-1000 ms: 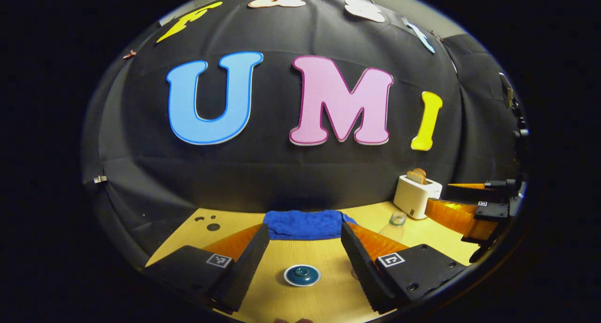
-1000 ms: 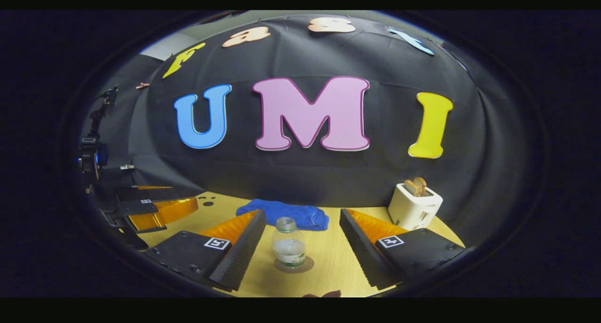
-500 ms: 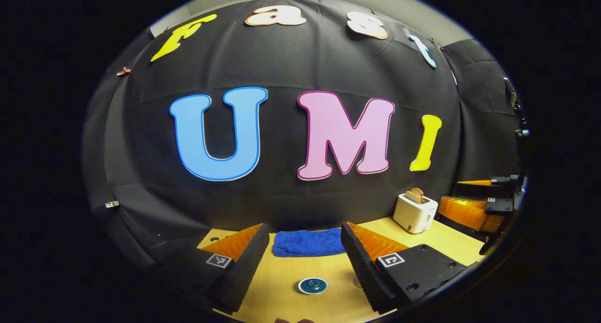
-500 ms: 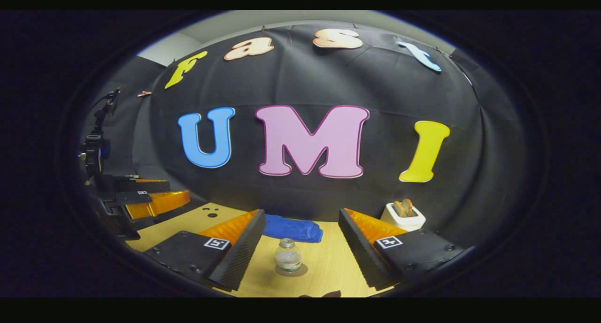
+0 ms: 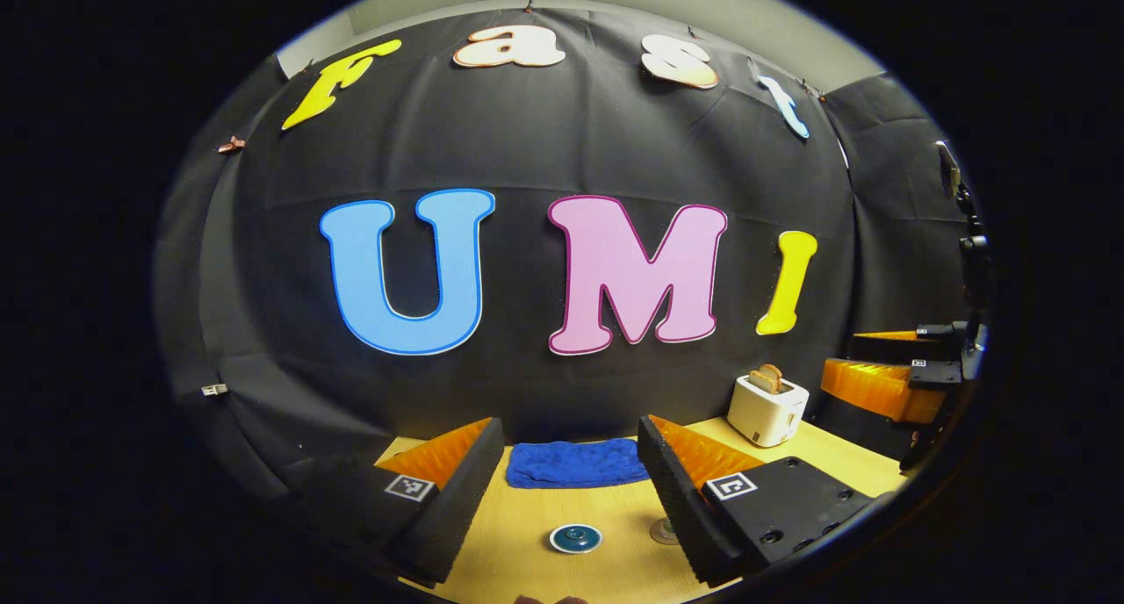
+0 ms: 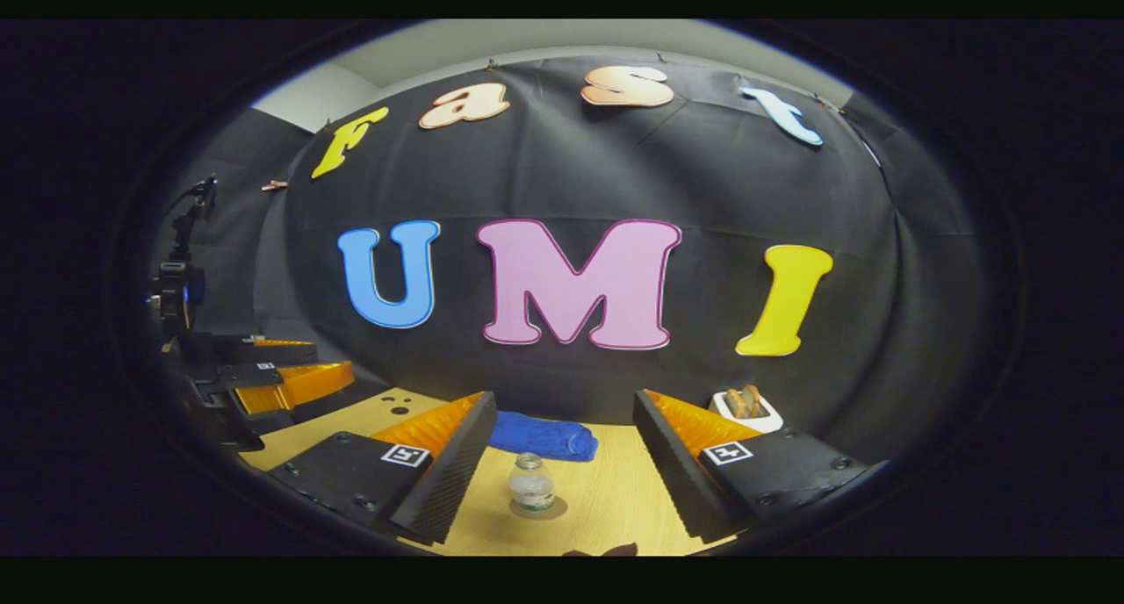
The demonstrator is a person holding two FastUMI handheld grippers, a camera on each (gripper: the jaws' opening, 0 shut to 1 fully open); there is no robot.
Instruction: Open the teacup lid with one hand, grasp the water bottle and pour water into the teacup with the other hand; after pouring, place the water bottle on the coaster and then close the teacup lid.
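Both tools (image 5: 569, 490) (image 6: 562, 463) above bottle (image 6: 530, 485), teacup (image 5: 576, 538)

Left gripper (image 5: 571, 472) held raised, fingers (image 5: 457, 490) spread wide with nothing between them. Right gripper (image 6: 562, 463) likewise raised and spread wide, gripping nothing. Seen from each other's cameras too: right gripper at the far right edge, left gripper (image 6: 263, 384) at the far left edge.
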